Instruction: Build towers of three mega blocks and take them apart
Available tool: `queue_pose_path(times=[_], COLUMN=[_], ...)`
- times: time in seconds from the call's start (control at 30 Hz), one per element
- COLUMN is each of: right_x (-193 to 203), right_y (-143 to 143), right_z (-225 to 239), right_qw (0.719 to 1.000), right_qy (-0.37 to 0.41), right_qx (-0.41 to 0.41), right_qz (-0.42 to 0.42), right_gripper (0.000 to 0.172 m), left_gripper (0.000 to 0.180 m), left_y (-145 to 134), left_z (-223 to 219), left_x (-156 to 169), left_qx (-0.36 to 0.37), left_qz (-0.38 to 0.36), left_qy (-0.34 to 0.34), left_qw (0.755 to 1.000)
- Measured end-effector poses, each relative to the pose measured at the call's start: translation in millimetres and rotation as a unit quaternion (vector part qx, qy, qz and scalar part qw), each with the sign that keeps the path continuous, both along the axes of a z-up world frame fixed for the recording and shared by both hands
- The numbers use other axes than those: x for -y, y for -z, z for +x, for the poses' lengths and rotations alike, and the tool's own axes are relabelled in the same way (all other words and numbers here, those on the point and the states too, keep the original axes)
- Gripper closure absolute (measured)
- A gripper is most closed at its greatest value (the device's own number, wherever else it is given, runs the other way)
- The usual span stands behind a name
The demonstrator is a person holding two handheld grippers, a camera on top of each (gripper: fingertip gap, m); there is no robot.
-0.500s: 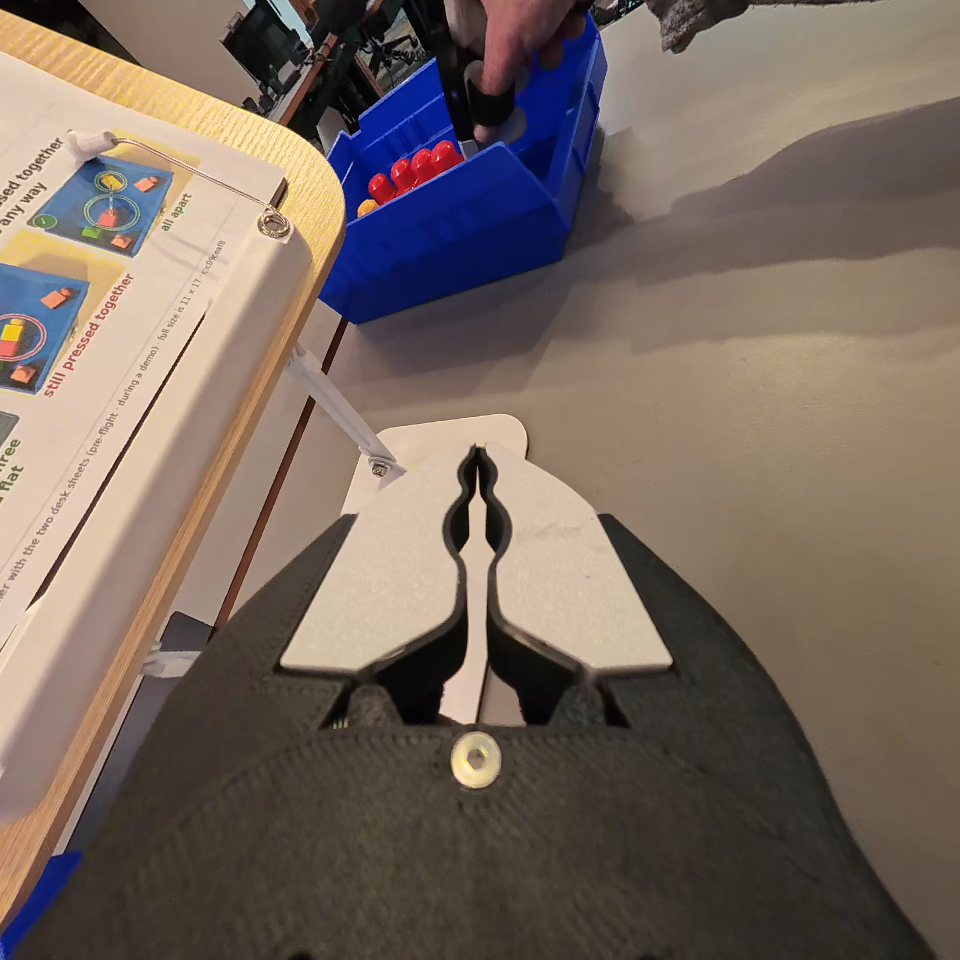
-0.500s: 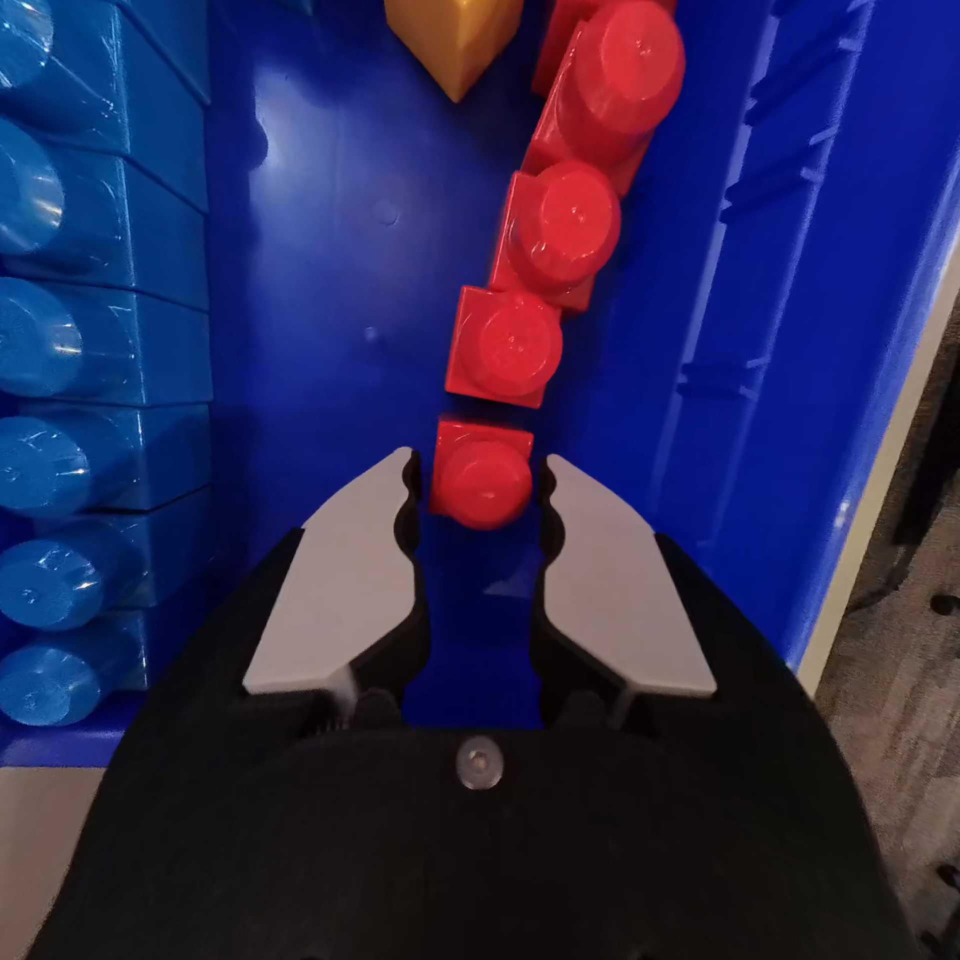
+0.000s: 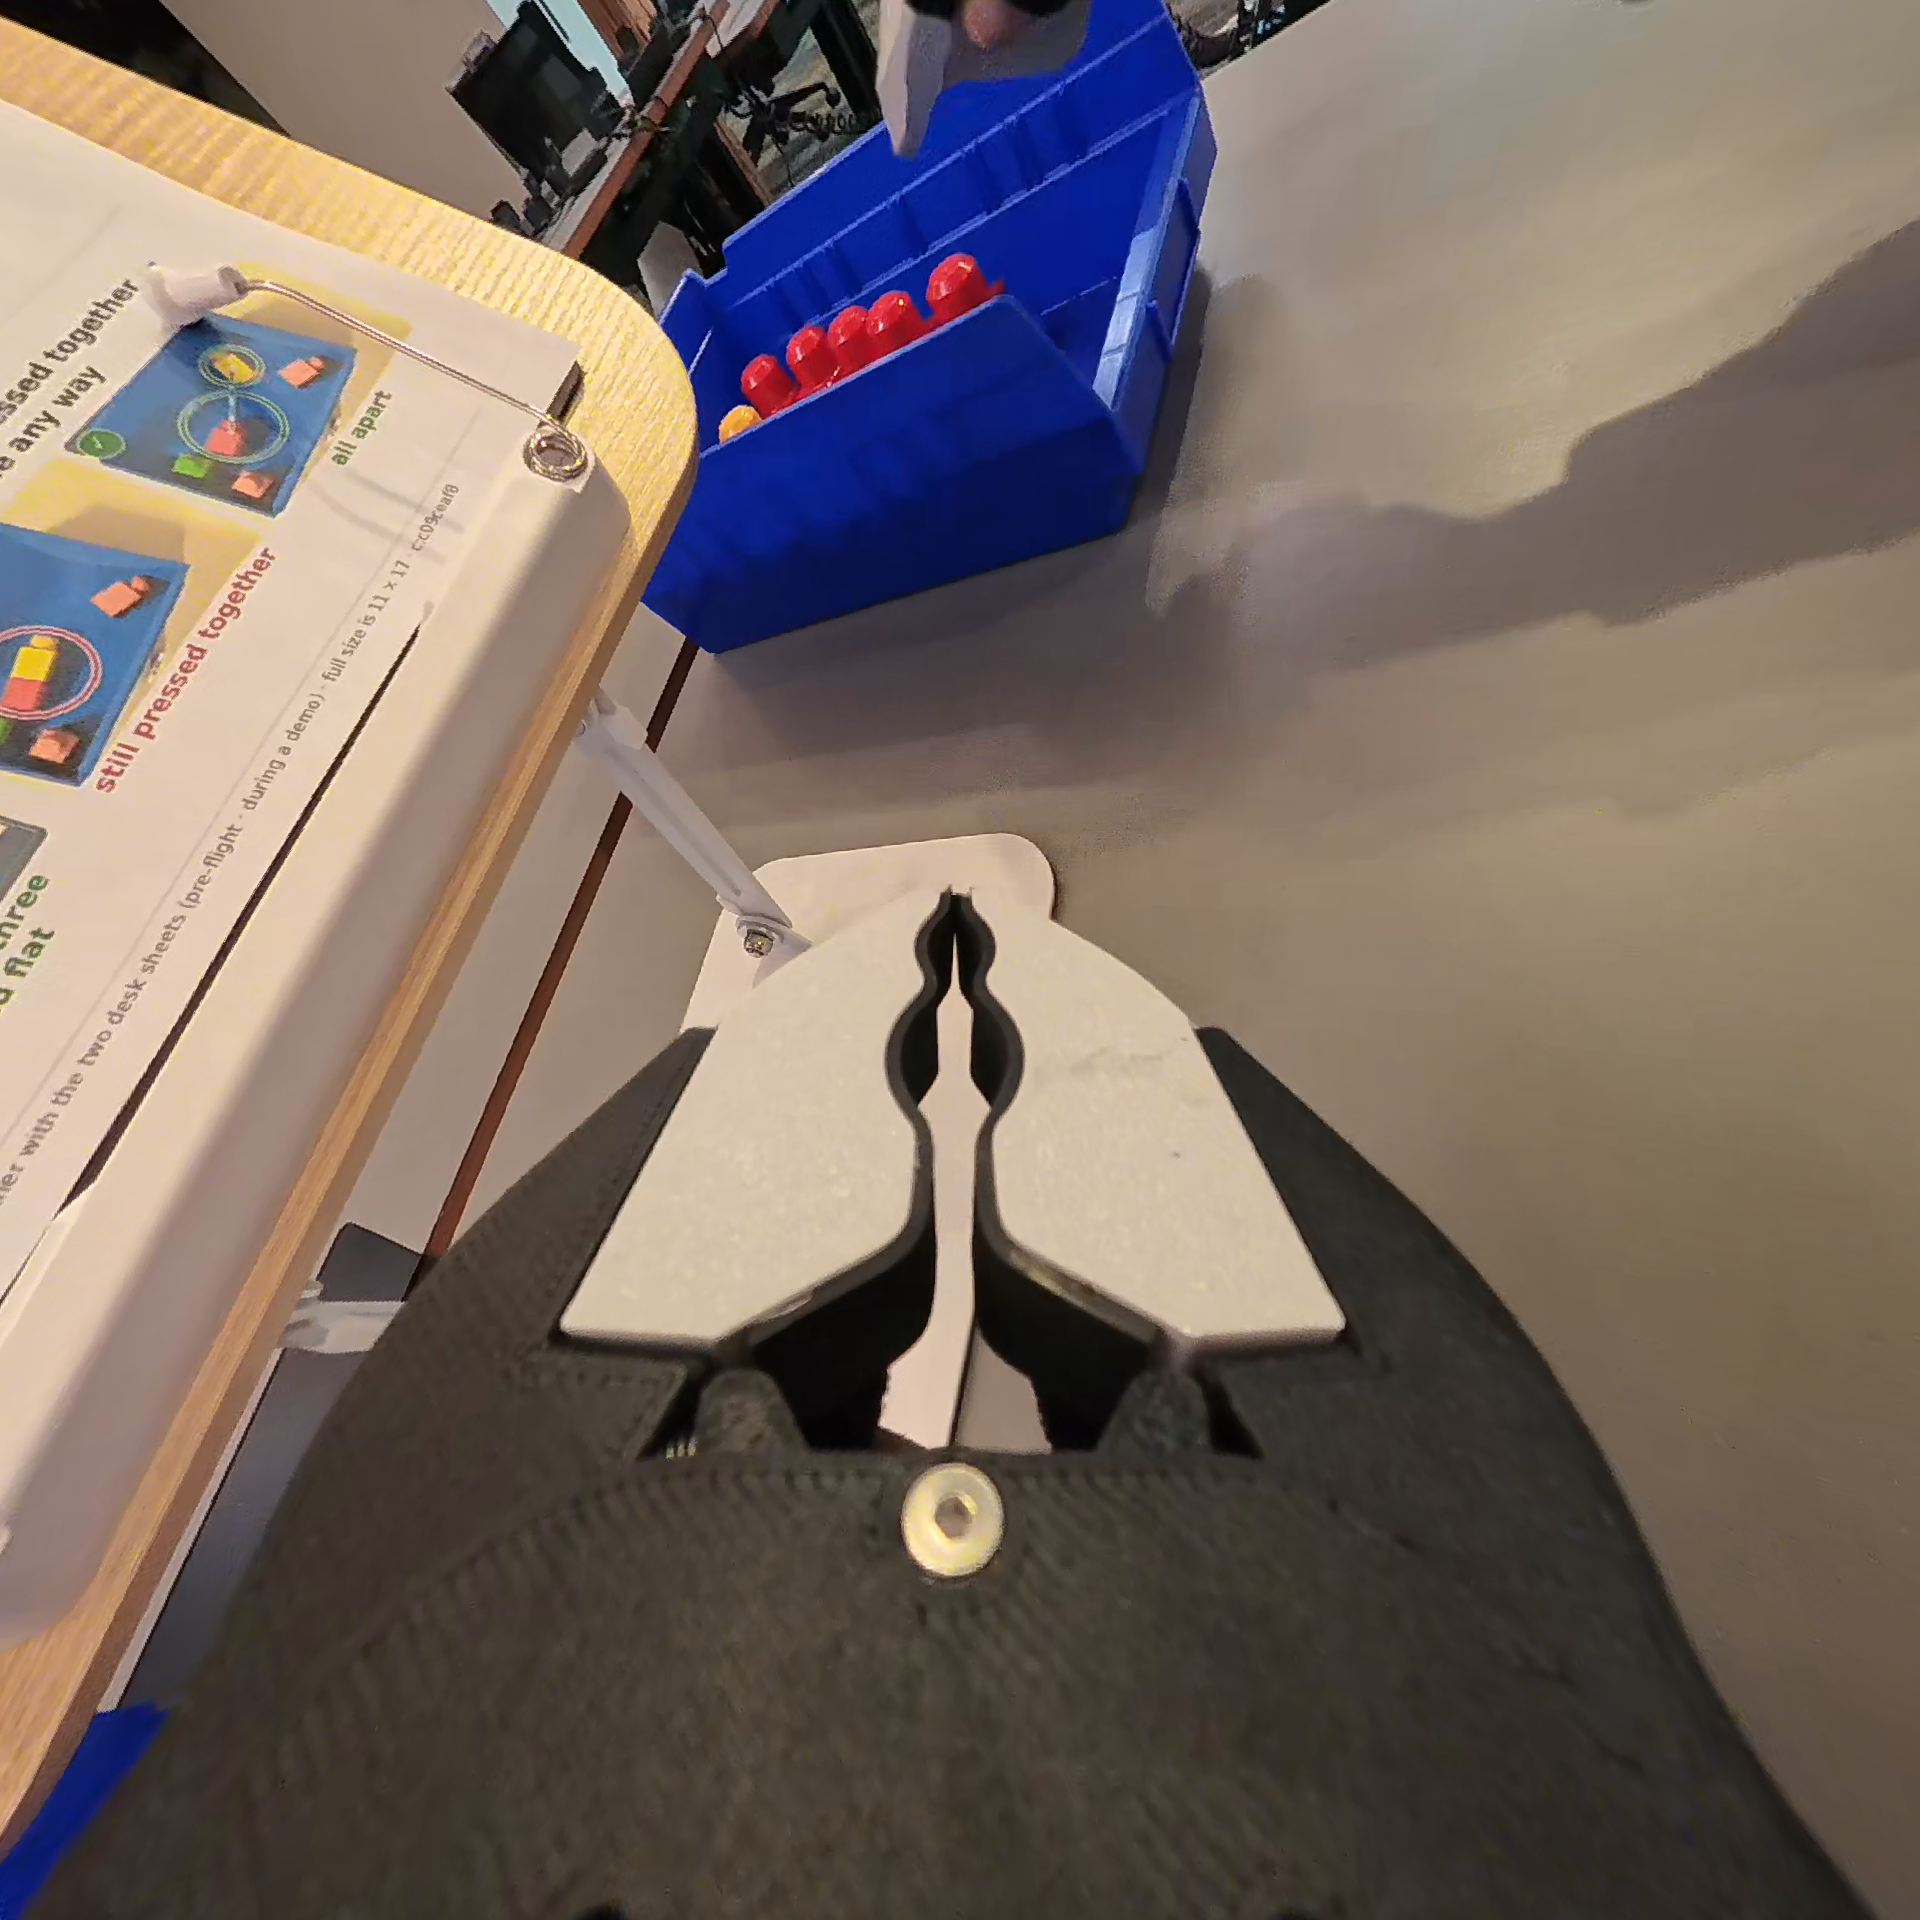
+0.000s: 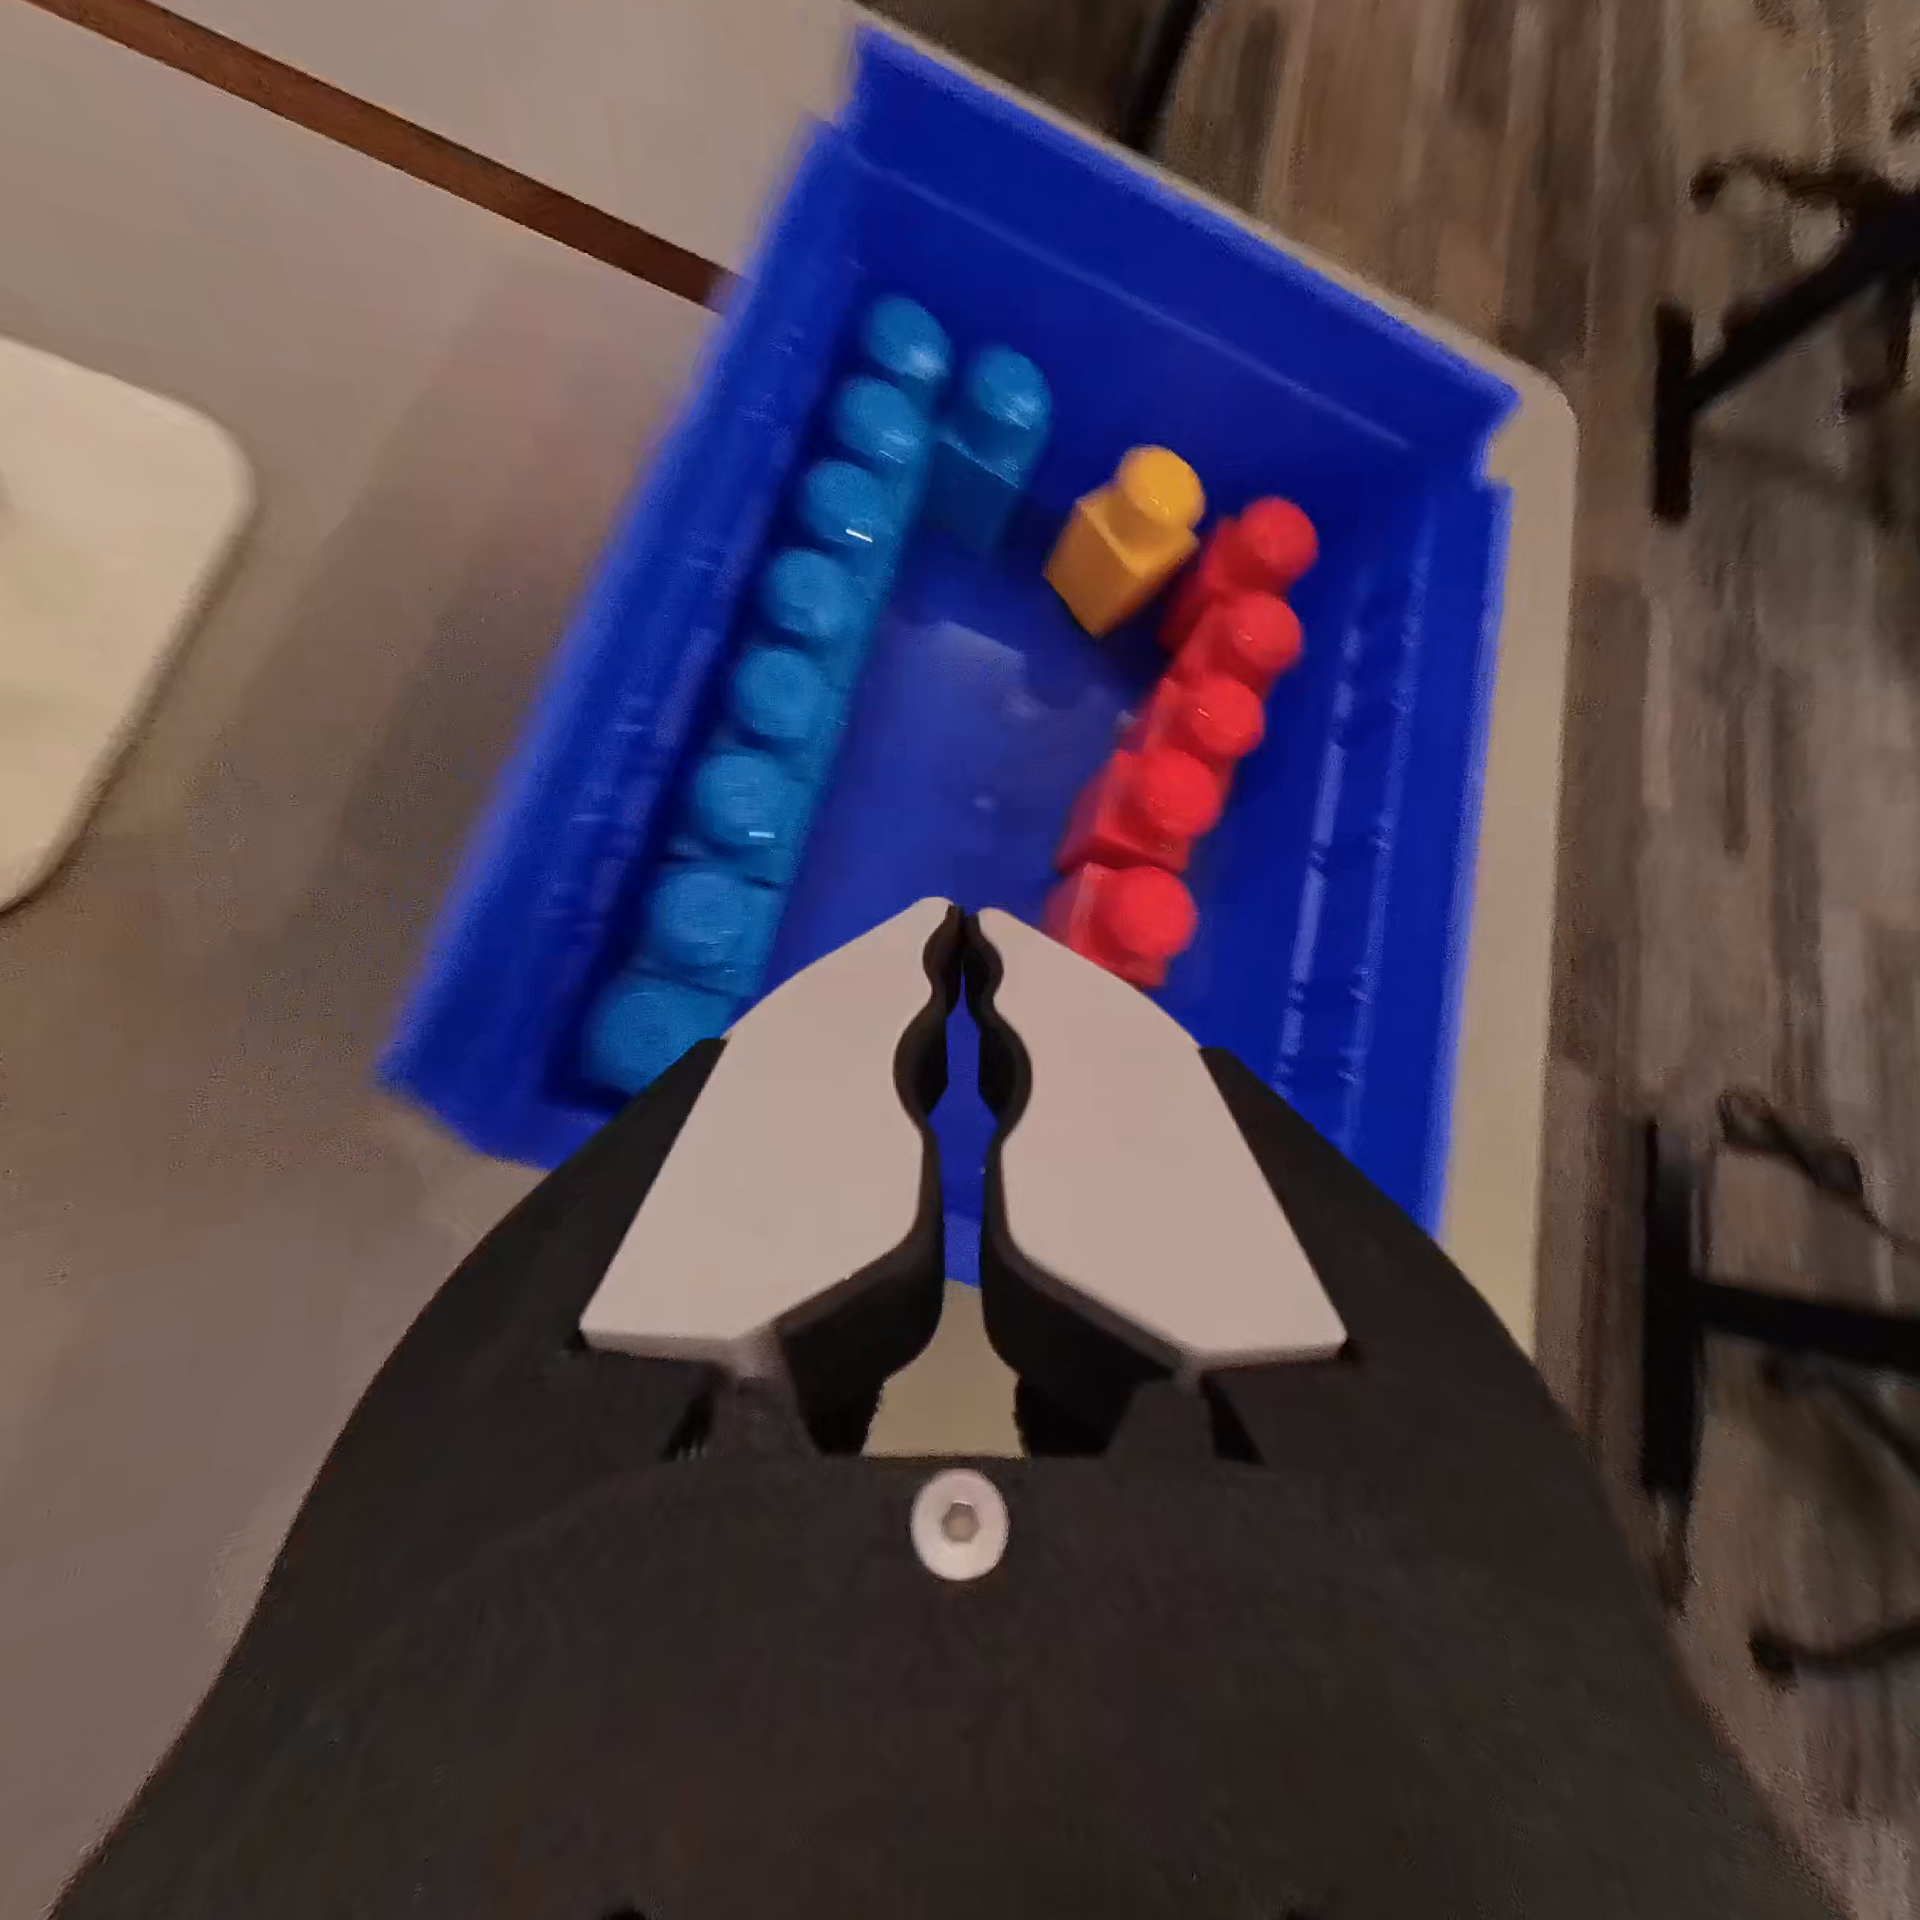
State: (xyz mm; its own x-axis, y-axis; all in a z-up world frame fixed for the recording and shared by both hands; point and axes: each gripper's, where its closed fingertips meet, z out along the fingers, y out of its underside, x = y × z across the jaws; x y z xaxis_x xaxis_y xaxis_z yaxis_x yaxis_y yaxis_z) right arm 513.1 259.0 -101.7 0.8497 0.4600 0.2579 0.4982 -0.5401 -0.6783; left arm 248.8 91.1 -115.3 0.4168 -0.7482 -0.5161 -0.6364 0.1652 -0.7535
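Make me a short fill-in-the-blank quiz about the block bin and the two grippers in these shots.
1. All the blocks sit inside a ____ bin.
2. Only one block in it is ____.
3. The row of red blocks numbers ____.
4. Both the left gripper and right gripper are closed and hold ____.

Missing words: blue; yellow; five; nothing

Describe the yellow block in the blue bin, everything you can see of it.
The yellow block is a single-stud mega block of smooth, glossy plastic: a squarish body with one round stud on top. It stands on the floor of the blue bin, turned askew to the rows, near the far end. It lies between the row of blue blocks and the row of red blocks, close against the far red ones. No claw touches it.
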Motion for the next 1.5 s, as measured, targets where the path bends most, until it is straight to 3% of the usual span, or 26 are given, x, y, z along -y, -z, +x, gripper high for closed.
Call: queue_pose_path(times=[0.17,0.37,0.43,0.57,0.73,0.9,1.07,1.3,1.5], right_x=[54,85,86,87,85,88,89,90,92], right_y=[-8,18,21,23,31,39,45,52,56], right_z=[-86,-161,-168,-171,-165,-171,-173,-176,-178], right_qw=[0.989,0.97,0.966,0.96,0.96,0.956,0.954,0.951,0.949], right_qy=[-0.116,-0.216,-0.23,-0.245,-0.248,-0.267,-0.278,-0.291,-0.3], right_qx=[-0.039,-0.049,-0.022,-0.051,-0.072,-0.075,-0.07,-0.063,-0.064], right_qz=[0.078,0.101,0.118,0.123,0.107,0.093,0.087,0.078,0.069], right_gripper=[0.172,0.172,0.172,0.172,0.172,0.172,0.172,0.172,0.172], left_gripper=[0.18,0.18,0.18,0.176,0.153,0.14,0.119,0.108,0.1], left_y=[-14,-49,-63,-92,-102,-90,-48,-10,16], left_z=[-9,-61,-88,-157,-242,-298,-320,-334,-357], left_x=[0,-6,-7,-10,-37,-81,-118,-144,-154], left_qx=[0.011,0.043,0.055,0.062,-0.01,-0.098,-0.198,-0.271,-0.377], left_qz=[0.02,0.053,0.061,0.094,0.064,-0.001,-0.081,-0.171,-0.228], left_qy=[-0.012,-0.08,-0.107,-0.164,-0.192,-0.167,-0.124,-0.096,-0.104], left_qw=[1.0,0.994,0.991,0.98,0.979,0.981,0.969,0.942,0.892])
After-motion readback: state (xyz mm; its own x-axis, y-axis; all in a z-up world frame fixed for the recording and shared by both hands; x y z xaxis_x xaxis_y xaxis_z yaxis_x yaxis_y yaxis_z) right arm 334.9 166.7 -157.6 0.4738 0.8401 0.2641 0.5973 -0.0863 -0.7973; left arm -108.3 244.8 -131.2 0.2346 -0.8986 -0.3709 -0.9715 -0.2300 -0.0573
